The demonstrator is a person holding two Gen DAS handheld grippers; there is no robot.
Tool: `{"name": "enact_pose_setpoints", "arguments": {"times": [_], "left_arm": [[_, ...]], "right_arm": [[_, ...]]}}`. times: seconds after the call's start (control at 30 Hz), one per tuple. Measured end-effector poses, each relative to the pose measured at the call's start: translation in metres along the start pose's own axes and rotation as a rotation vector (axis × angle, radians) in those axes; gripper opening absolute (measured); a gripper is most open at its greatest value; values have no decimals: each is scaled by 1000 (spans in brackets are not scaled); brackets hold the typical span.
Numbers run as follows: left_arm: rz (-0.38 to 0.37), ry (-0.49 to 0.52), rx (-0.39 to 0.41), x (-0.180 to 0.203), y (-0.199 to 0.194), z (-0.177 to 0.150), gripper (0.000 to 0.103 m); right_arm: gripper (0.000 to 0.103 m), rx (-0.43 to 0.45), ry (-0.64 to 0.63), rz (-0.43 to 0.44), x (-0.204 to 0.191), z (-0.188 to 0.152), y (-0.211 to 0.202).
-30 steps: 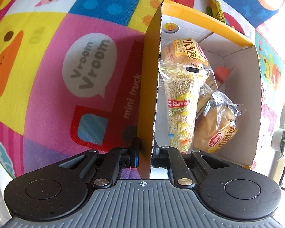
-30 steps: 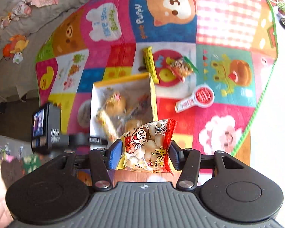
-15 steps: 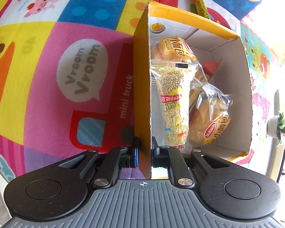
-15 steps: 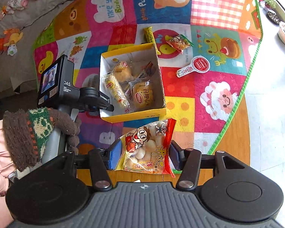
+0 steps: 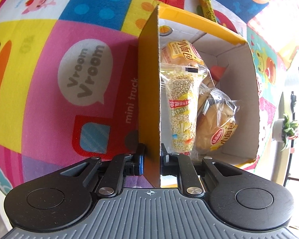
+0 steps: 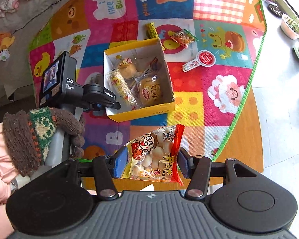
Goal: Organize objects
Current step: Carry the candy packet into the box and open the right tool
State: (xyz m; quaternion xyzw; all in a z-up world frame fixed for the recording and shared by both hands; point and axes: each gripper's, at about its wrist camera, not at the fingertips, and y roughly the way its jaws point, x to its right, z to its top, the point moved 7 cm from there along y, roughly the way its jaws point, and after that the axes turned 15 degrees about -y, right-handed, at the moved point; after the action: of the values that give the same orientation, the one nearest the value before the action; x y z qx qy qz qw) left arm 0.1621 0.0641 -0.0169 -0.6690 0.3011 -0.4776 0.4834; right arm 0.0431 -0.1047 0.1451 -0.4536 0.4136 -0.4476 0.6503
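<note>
Both grippers grip: left gripper (image 5: pixel 151 158) pinches the box (image 5: pixel 149 91) wall; right gripper (image 6: pixel 152 164), now pulled back, clamps the snack bag (image 6: pixel 156 155), ready for dropping.

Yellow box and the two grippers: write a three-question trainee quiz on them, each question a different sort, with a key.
1. True or false: the left gripper is clamped on a side wall of the yellow box.
2. Multiple choice: what does the right gripper hold? A) a bread roll; B) a red snack bag with a cartoon face; C) nothing.
3. Short answer: how many snack items lie loose on the play mat, outside the box?

Key:
1. True.
2. B.
3. Three: the yellow-green bar, the small snack packet and the red-and-white round-headed pack.
</note>
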Motion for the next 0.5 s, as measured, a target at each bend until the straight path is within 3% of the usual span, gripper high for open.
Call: {"name": "enact_pose_setpoints", "arguments": {"times": [0.13,0.27,0.5], "left_arm": [[-7,-18,3,-7,-3,3,17],[-22,-34,0,-8,-5,4,17],[-28,-61,-7,-10,-2,4,18]], "right_arm": [[53,26,31,70,-4,36,6],[60,62,96,131,-2,66,15],[64,102,120,137,11,72,12]]}}
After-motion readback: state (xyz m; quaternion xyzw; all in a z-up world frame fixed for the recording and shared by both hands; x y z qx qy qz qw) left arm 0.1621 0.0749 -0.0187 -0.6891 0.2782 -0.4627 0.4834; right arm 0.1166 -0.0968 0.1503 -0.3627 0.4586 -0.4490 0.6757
